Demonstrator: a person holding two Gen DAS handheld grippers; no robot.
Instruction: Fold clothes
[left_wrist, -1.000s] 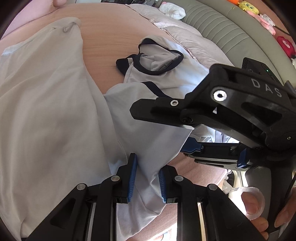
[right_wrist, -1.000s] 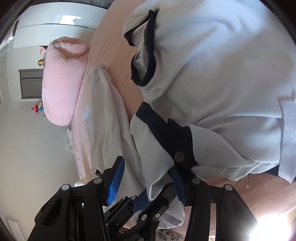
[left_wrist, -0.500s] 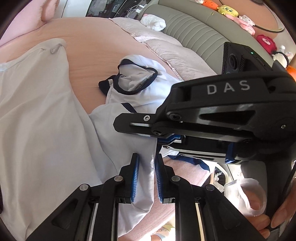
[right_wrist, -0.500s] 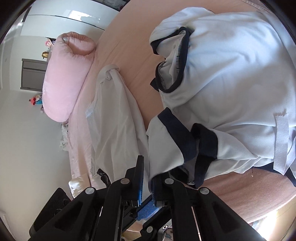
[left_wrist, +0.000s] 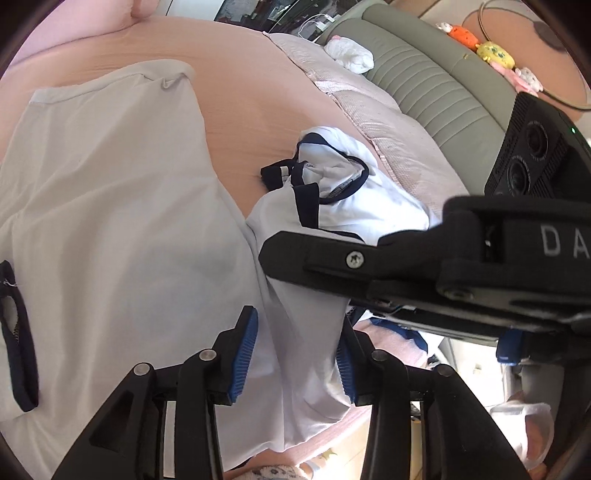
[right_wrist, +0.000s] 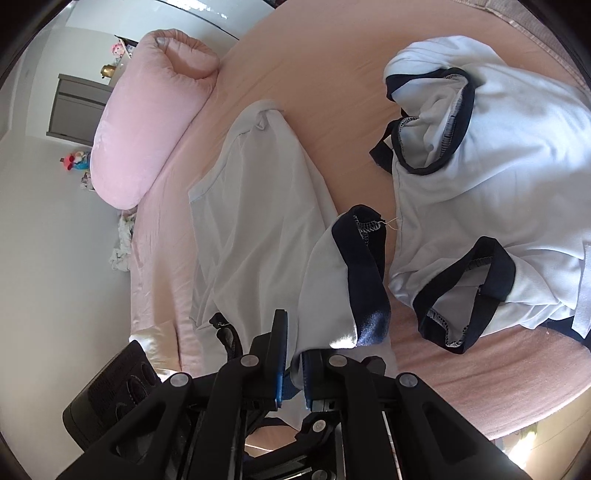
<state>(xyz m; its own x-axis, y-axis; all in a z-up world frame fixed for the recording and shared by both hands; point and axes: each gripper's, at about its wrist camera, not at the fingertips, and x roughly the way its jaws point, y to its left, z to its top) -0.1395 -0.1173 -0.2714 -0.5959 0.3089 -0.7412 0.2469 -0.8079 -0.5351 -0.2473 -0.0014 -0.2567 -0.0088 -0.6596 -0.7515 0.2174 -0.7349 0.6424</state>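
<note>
Thin white cloth with navy trim makes up the shirt (right_wrist: 498, 177), which lies rumpled on the peach bed (right_wrist: 332, 74), with a plain white garment (left_wrist: 110, 221) just beside it toward the pink pillow (right_wrist: 147, 110). The right tool (right_wrist: 293, 363) is pressed together, pinching a navy-cuffed sleeve (right_wrist: 343, 280). The left tool (left_wrist: 295, 354) stands spread, with the shirt's cloth draped between its pads, not gripped. The fabric looks light, limp and prone to bunching, so seams, cuffs and hem corners seem the surest holds.
</note>
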